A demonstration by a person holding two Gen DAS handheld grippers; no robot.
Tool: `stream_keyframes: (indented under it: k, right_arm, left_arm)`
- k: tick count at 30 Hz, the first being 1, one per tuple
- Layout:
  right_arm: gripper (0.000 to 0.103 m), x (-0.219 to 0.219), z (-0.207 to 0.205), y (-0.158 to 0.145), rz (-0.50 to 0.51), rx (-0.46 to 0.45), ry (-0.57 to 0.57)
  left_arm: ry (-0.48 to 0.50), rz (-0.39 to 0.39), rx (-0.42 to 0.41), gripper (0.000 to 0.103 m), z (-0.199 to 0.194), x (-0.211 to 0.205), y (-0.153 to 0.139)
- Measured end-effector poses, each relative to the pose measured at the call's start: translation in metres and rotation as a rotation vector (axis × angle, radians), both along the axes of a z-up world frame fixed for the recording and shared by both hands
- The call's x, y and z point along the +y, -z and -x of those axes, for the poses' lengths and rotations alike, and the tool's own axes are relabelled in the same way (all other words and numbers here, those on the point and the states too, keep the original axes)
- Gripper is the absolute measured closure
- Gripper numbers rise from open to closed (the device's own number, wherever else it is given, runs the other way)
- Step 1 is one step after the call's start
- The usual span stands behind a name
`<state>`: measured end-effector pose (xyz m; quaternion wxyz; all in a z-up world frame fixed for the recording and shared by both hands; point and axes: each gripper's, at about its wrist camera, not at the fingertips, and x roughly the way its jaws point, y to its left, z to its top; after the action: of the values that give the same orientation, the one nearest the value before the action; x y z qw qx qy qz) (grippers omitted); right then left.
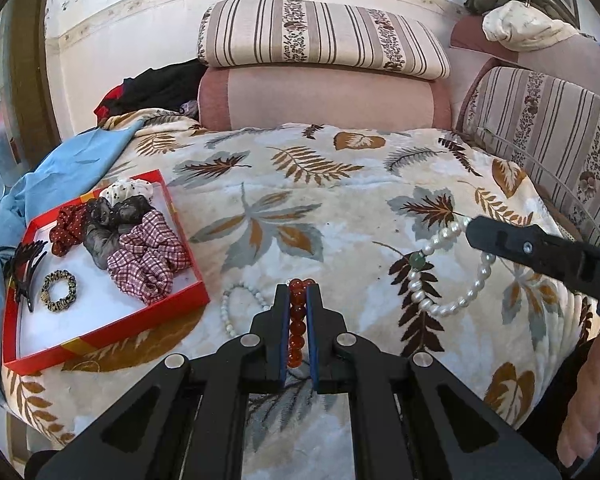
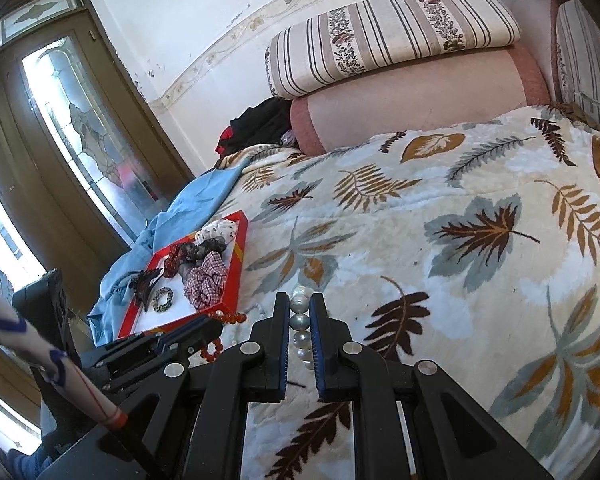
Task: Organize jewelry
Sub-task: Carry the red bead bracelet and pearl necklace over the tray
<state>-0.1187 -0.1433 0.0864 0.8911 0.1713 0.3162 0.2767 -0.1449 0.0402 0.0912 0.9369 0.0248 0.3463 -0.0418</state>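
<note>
Left claw clamped on red bead bracelet, beads running along fingers. Red box lies left of it, near; left claw nearer. Right claw pinches pearl bracelet over bed.

Premises: a lived-in home, a bedroom or sitting room. A leaf-print fleece blanket is covering a bed or sofa, with striped floral cushions and a pink bolster lying against a wall carrying a floral tile border. Clothes are lying heaped in the corner. A brown door with patterned glass is letting daylight in.
</note>
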Motion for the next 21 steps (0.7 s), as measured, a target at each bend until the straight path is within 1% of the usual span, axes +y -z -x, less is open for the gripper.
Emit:
stream_keyframes:
  k: [12, 21]
  right_arm:
    - [0.092, 0.017, 0.016, 0.001, 0.023, 0.01, -0.014]
    - [0.092, 0.033, 0.018, -0.001, 0.038, 0.014, -0.033]
  left_arm:
    - [-0.02, 0.017, -0.018, 0.096, 0.007, 0.016, -0.004]
    - [-0.048, 0.034, -0.023, 0.096, 0.007, 0.032, -0.004]
